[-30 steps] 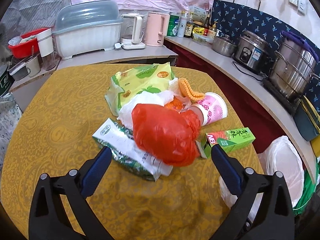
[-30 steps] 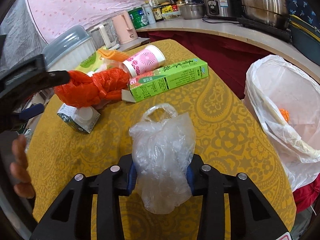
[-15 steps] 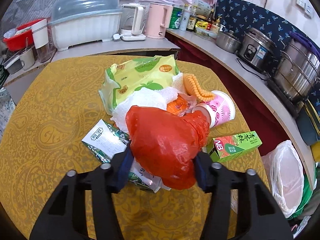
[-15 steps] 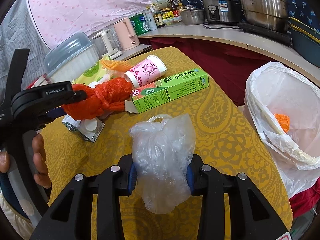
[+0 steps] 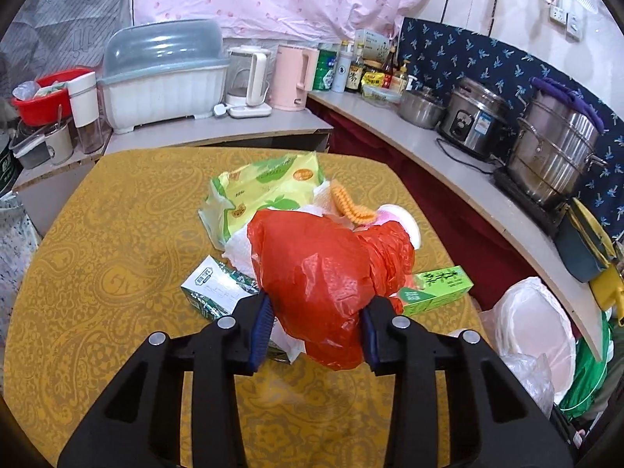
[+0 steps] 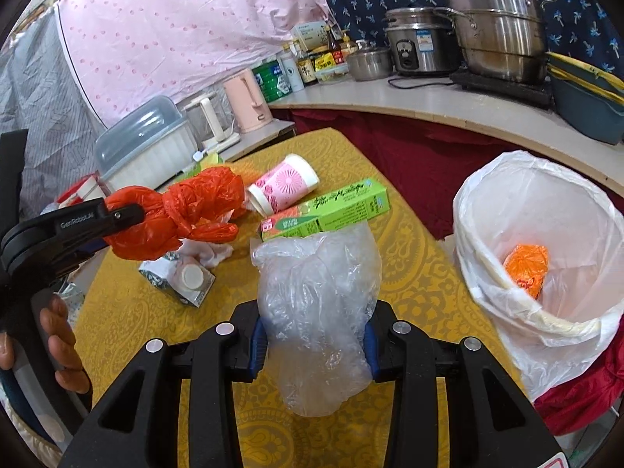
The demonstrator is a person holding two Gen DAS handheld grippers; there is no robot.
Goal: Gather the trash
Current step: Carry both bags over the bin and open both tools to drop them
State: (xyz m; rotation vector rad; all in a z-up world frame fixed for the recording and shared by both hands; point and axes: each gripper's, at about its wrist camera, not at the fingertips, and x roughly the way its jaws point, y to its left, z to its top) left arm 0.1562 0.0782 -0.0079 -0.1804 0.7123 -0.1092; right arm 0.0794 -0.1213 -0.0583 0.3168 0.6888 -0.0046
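Note:
My left gripper is closing its jaws on a red plastic bag, and the blue pads press into both sides. In the right wrist view that red bag hangs from the left gripper, clear of the yellow table. My right gripper is shut on a crumpled clear plastic bag, held above the table. A bin with a white liner stands off the table's right edge, with orange trash inside.
Still on the table are a green box, a pink paper cup, a small carton, a yellow-green packet and white tissue. A counter with kettles, pots and a dish box curves behind. A hand holds the left gripper's handle.
The left jaws went from wide open to clamped on the red bag and lifted it off the pile. The right gripper rose a little with the clear bag.

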